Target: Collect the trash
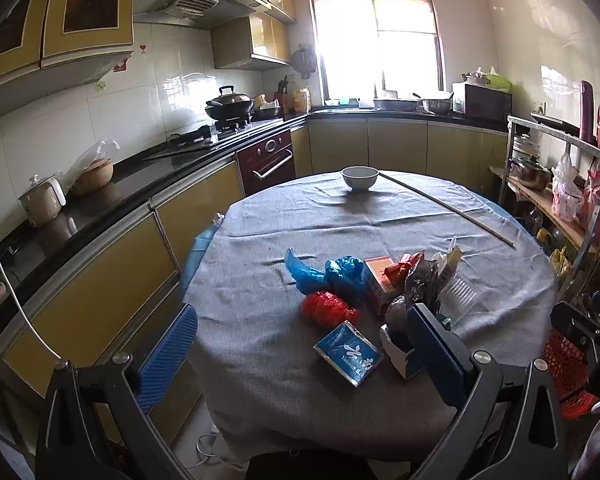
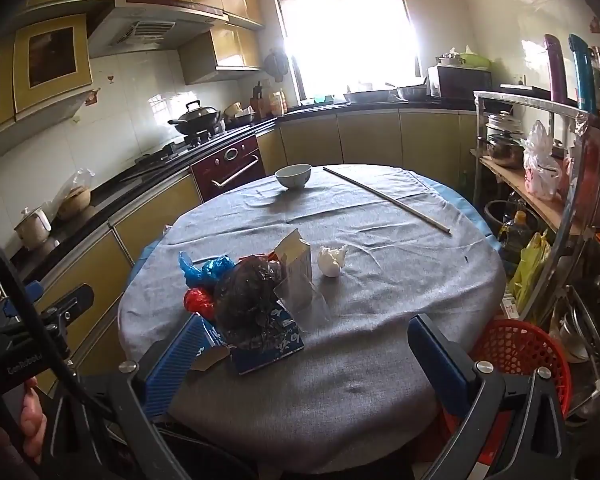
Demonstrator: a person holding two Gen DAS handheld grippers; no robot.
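A heap of trash lies on the round table's grey cloth (image 1: 260, 360): blue plastic bags (image 1: 332, 274), a red crumpled bag (image 1: 326, 309), a blue foil packet (image 1: 348, 352), a small carton (image 1: 378, 280), a dark crinkled wrapper (image 2: 246, 300) and a clear plastic tray (image 1: 458, 294). A white crumpled tissue (image 2: 332, 260) sits apart, to the right. My left gripper (image 1: 300, 354) hangs open over the near edge, its right finger just in front of the heap. My right gripper (image 2: 306, 354) is open too, with nothing between its pads. A red mesh basket (image 2: 524, 350) stands beside the table.
A white bowl (image 1: 360, 178) and a long thin stick (image 1: 448, 204) lie on the far half of the table. Kitchen counters (image 1: 140, 176) run along the left and back. A metal shelf rack (image 2: 540, 184) with pots and bags stands at the right.
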